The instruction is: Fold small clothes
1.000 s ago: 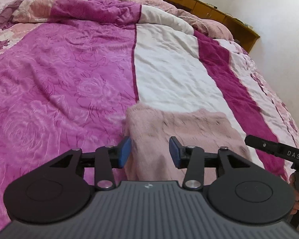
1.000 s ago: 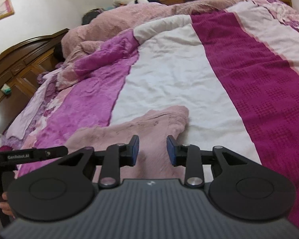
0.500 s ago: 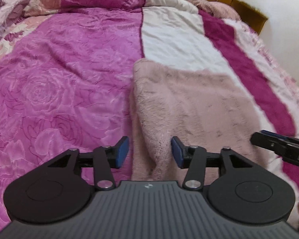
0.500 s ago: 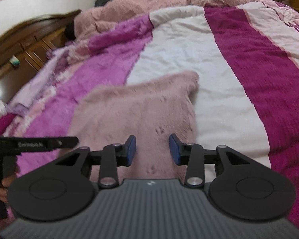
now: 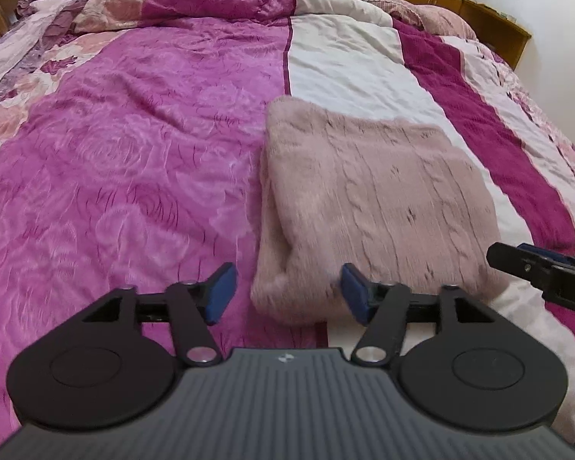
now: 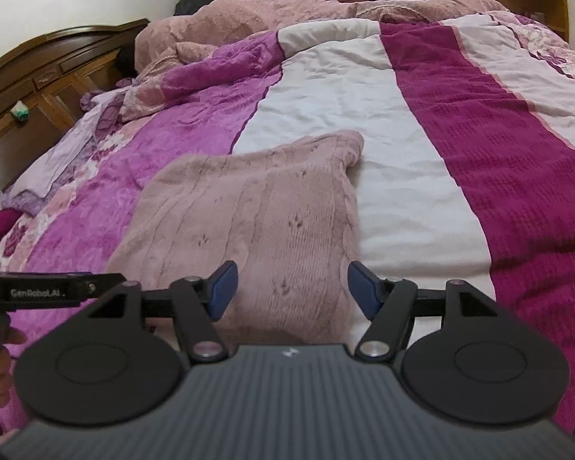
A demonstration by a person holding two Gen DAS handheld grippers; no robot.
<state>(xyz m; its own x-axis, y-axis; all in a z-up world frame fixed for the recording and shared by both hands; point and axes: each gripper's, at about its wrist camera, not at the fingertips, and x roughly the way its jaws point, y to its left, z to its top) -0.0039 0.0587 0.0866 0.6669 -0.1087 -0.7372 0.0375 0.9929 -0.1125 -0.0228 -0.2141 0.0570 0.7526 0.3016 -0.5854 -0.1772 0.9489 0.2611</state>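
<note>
Sweater (image 5: 368,199) lies flat on bed (image 5: 115,153), long way toward 12 o'clock. L gripper (image 5: 287,294) & R gripper (image 6: 291,289) opening, pinching nothing.

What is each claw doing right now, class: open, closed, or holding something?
Left claw: opening, pads clear of the pink sweater.
Right claw: opening, holding nothing.

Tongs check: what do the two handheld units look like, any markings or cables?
Both tongs, left and right, are black, with blue pads on linked arms, two round discs and a ribbed grey body carrying a small white logo. The left unit's side reads GenRobot.AI; the right's shows "DA". No cables or sleeves are visible.
</note>
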